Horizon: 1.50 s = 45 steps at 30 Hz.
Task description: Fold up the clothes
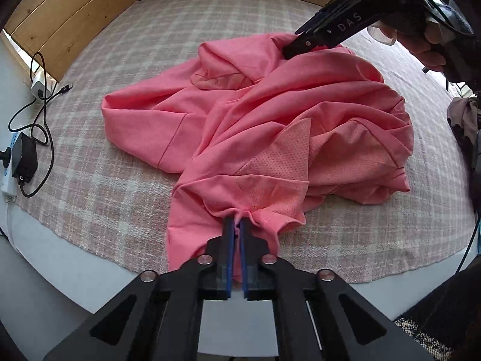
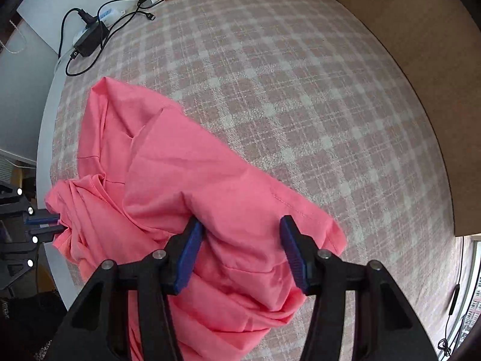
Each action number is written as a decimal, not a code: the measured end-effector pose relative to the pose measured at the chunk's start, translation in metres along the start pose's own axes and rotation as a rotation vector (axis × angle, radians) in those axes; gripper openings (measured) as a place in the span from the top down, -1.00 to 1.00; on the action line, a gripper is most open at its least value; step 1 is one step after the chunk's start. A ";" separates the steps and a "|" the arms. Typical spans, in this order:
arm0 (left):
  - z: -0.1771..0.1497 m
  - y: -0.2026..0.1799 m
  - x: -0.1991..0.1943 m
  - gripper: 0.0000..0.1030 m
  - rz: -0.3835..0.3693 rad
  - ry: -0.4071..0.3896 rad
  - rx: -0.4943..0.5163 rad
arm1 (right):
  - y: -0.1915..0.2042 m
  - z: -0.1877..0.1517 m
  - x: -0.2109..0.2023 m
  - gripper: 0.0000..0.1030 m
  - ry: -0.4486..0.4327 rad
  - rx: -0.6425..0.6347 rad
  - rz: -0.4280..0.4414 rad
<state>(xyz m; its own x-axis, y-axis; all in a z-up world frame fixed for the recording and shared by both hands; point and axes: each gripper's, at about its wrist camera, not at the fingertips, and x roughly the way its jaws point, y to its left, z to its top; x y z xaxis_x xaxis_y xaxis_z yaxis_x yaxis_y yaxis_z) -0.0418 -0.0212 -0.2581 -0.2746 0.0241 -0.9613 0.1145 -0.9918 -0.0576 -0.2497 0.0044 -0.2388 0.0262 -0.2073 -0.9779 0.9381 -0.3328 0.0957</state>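
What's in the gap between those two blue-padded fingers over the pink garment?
A raised fold of the pink garment sits between the right gripper's open jaws, seen in the right wrist view.

One pink garment [image 1: 255, 114], two grippers (left [image 1: 236, 225], right [image 2: 240, 225]), one checked cloth [image 2: 285, 90].

The left gripper [image 1: 236, 221] pinches a bunched edge of a crumpled pink garment [image 1: 270, 126] between its blue pads [image 1: 228, 240], close to the near edge of a pink-and-white checked cloth [image 1: 120, 180] that covers the table. At the garment's far side the right gripper [image 1: 290, 51], held in a person's hand [image 1: 427, 46], presses its tip into the fabric. Off the cloth's left edge lie a black adapter [image 1: 25, 158] and looping black cables [image 1: 45, 96].
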 end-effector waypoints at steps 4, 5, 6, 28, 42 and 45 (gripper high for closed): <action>-0.008 0.010 -0.022 0.96 -0.006 -0.061 -0.017 | -0.009 -0.013 -0.038 0.90 -0.125 0.114 0.091; -0.010 0.014 -0.034 0.96 -0.003 -0.087 -0.019 | -0.012 -0.018 -0.055 0.90 -0.168 0.142 0.112; -0.010 0.019 -0.046 0.96 0.003 -0.114 -0.022 | -0.014 -0.024 -0.076 0.90 -0.215 0.167 0.112; 0.158 0.034 -0.285 0.96 0.085 -0.676 0.233 | 0.009 -0.249 -0.411 0.91 -0.896 0.765 -0.640; 0.237 -0.020 -0.341 0.96 0.074 -0.841 0.373 | 0.016 -0.290 -0.465 0.93 -1.034 0.885 -0.816; 0.237 -0.030 -0.369 0.96 0.066 -0.907 0.406 | 0.023 -0.295 -0.492 0.93 -1.077 0.872 -0.867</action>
<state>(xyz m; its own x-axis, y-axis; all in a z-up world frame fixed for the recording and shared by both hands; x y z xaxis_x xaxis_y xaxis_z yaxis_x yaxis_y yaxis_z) -0.1700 -0.0298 0.1618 -0.9248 0.0296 -0.3794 -0.1325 -0.9596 0.2483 -0.1393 0.3706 0.1897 -0.9641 -0.0770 -0.2539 0.0655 -0.9964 0.0535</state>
